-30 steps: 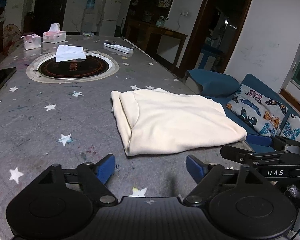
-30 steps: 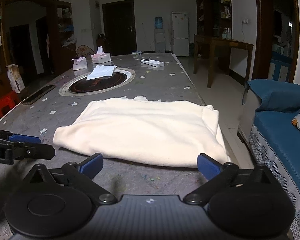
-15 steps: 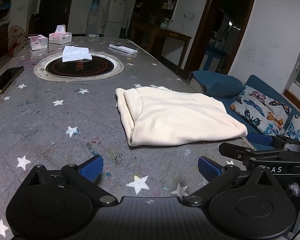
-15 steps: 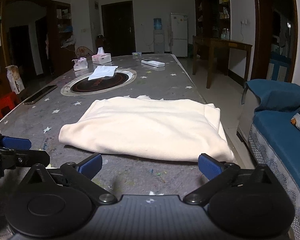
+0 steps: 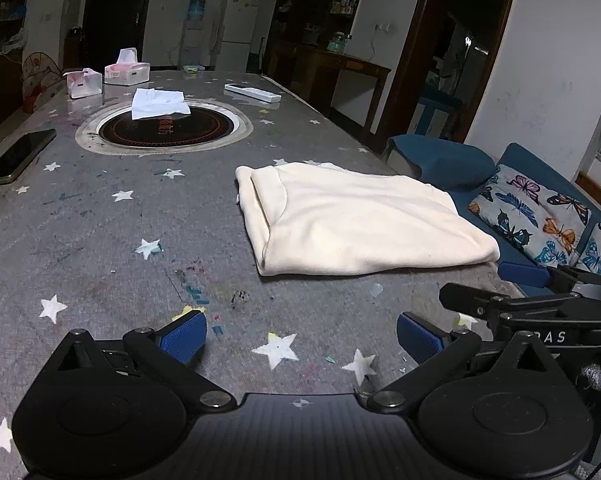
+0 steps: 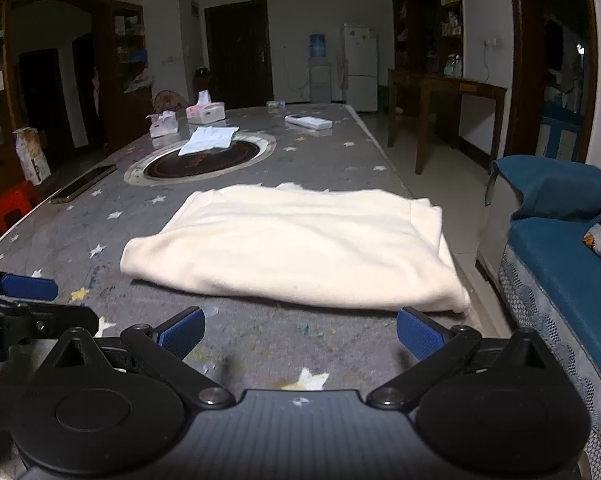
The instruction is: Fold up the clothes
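The left claw [image 5: 302, 334] has spread from narrower to wide, empty. The right claw [image 6: 300, 330] stands wide, empty. One cream, soft-knit folded garment [image 5: 360, 220] lies flat on the grey star-patterned table [image 5: 100, 240], beyond both claws.

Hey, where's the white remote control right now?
On the far right side of the table, the remote control lies beyond the round black hotplate.

Beyond the folded cream garment [image 5: 360, 220], the dark print on the round plate [image 5: 168, 130] is partly covered by a white cloth [image 5: 158, 103] and too small to be read.
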`<state>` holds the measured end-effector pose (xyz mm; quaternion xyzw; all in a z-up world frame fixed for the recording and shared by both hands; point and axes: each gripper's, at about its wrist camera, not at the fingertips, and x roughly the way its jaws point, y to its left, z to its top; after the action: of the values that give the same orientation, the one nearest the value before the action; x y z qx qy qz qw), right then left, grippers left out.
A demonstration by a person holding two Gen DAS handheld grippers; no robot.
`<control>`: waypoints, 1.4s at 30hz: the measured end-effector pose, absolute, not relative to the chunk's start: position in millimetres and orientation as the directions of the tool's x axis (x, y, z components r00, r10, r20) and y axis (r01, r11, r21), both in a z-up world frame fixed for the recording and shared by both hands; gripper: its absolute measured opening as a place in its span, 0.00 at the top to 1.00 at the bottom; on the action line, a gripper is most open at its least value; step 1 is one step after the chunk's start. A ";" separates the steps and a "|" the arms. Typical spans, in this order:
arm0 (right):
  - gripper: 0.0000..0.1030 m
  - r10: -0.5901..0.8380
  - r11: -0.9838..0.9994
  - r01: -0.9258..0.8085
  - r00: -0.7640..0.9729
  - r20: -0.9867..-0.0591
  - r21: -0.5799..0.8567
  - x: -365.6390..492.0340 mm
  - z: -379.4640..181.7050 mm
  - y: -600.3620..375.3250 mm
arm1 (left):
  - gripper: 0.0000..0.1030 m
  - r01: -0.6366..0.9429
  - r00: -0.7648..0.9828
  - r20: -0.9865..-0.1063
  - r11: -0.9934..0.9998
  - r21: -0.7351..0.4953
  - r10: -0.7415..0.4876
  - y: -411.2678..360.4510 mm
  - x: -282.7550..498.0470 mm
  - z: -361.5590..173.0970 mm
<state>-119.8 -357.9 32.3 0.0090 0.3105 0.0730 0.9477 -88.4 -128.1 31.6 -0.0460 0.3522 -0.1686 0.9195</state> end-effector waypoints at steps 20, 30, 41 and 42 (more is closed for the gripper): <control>0.00 0.151 0.987 -0.156 0.799 -0.582 0.043 -128.6 29.7 -356.9 | 0.00 0.262 0.710 -0.641 0.954 -0.145 -0.292 -134.2 -97.9 32.0; 0.00 0.152 0.987 -0.151 0.800 -0.580 0.051 -129.0 27.7 -355.7 | 0.00 0.261 0.716 -0.638 0.956 -0.134 -0.285 -135.8 -98.8 32.7; 0.00 0.152 0.988 -0.143 0.807 -0.571 0.061 -130.4 28.4 -356.8 | 0.00 0.254 0.721 -0.636 0.959 -0.127 -0.275 -136.2 -98.4 34.2; 0.00 0.153 0.988 -0.144 0.807 -0.570 0.061 -130.3 28.5 -356.8 | 0.00 0.254 0.721 -0.636 0.959 -0.127 -0.275 -136.4 -98.5 34.3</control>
<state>-130.3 -356.8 28.5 0.0075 0.3003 0.0781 0.9506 -98.5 -136.4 34.3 -0.0153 0.3455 -0.1427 0.9274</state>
